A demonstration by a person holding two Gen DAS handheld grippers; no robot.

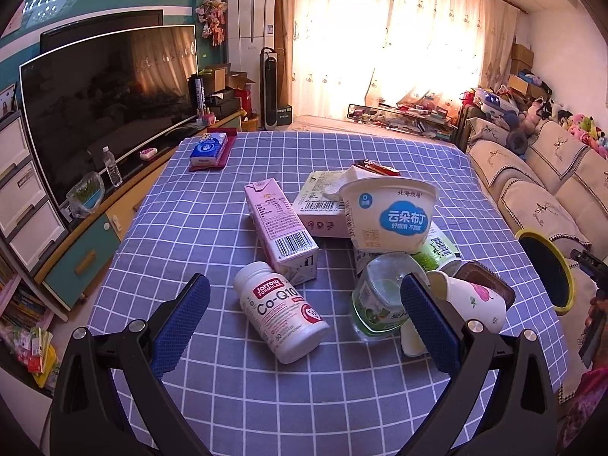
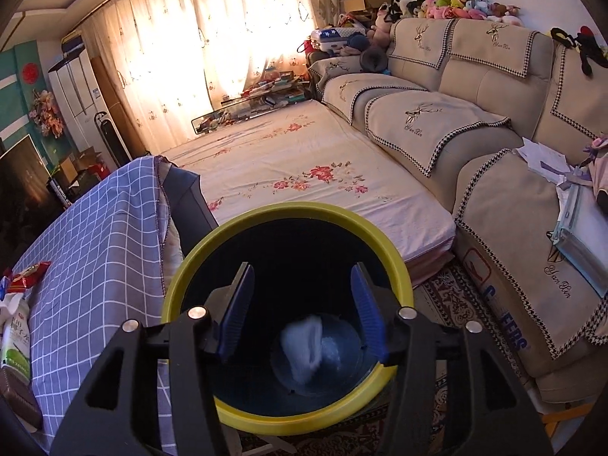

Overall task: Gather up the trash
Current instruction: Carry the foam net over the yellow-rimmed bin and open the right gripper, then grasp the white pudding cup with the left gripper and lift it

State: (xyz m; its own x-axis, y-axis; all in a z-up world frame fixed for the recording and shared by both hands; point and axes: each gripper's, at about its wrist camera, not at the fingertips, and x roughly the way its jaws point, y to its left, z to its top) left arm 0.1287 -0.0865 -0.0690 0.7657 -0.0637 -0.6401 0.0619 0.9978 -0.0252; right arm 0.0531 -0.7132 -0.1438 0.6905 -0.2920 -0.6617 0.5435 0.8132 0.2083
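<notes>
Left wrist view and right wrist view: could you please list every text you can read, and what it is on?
"Jarrow FORMULAS Co-Q10": white supplement bottle.
"云朵布丁": white pudding cup.
"Yan Xin": sofa covers.
Barcode digits and print on the pink carton: too small to read.

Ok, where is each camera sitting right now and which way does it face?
Left wrist: on the left hand-held gripper, angled down over the checked tablecloth at the supplement bottle and pudding cup; its open blue pads show.
Right wrist: on the right hand-held gripper, looking down into the yellow-rimmed bin beside the table, white trash at the bottom; open pads show, nothing between them.
Shared: bin, tablecloth, sofa, curtains.
</notes>
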